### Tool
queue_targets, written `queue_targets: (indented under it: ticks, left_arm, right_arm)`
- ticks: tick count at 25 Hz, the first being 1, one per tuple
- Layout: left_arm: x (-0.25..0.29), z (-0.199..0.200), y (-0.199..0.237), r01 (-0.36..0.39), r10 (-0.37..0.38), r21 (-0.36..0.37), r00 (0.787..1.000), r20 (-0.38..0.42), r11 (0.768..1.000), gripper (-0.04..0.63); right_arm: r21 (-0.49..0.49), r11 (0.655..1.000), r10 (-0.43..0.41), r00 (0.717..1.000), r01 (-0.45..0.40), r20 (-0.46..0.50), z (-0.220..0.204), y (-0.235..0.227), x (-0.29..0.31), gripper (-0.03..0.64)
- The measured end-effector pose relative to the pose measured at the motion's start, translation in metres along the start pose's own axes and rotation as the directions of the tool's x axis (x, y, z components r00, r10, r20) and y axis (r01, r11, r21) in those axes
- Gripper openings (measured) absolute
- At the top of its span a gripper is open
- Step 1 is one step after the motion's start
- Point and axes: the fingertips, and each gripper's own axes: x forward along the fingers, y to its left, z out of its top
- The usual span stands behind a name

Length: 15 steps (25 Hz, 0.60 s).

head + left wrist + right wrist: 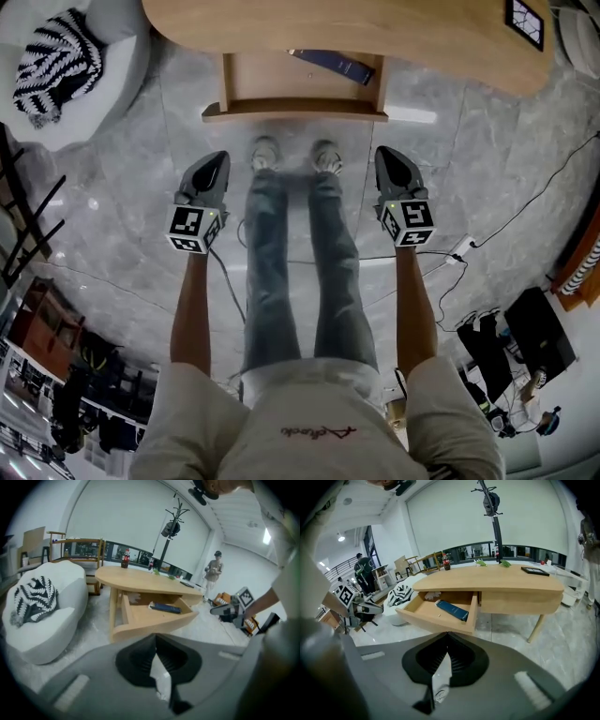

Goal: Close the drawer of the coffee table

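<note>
The left gripper (218, 161) and the right gripper (386, 155) flank the person's legs (267, 253), each with its jaws pressed together on nothing. Just beyond their tips the drawer (295, 111) stands pulled out of the coffee table (375, 28), with a dark book (333, 64) lying inside.

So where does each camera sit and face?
Head view: on the person's head, facing steeply down at the open light wooden drawer; arms, legs, left tongs, right tongs show.
Left gripper view: on the left tongs, facing the drawer; its shut jaws show.
Right gripper view: likewise on the right tongs.
All share the dark blue book.
</note>
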Motion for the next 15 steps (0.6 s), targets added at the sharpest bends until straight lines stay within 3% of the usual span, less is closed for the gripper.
queue_targets:
  ticks: [8, 11, 15]
  left_arm:
    - [0.022, -0.028, 0.025, -0.029, 0.029, -0.002, 1.0, 0.005, 1.0, 0.0]
    - [0.027, -0.032, 0.037, -0.052, 0.053, 0.06, 0.998, -0.02, 0.997, 0.0]
    - [0.035, -0.031, 0.053, -0.063, 0.074, 0.183, 0.996, -0.053, 0.981, 0.009]
  right_arm:
    - [-0.01, 1.0, -0.007, 1.0, 0.006, -0.01, -0.031, -0.01, 0.023, 0.006]
    - [-0.015, 1.0, -0.012, 1.0, 0.012, -0.014, -0.034, -0.014, 0.03, 0.038]
    - [-0.09, 0.996, -0.011, 0.999, 0.006, -0.049, -0.035, -0.018, 0.042, 0.068]
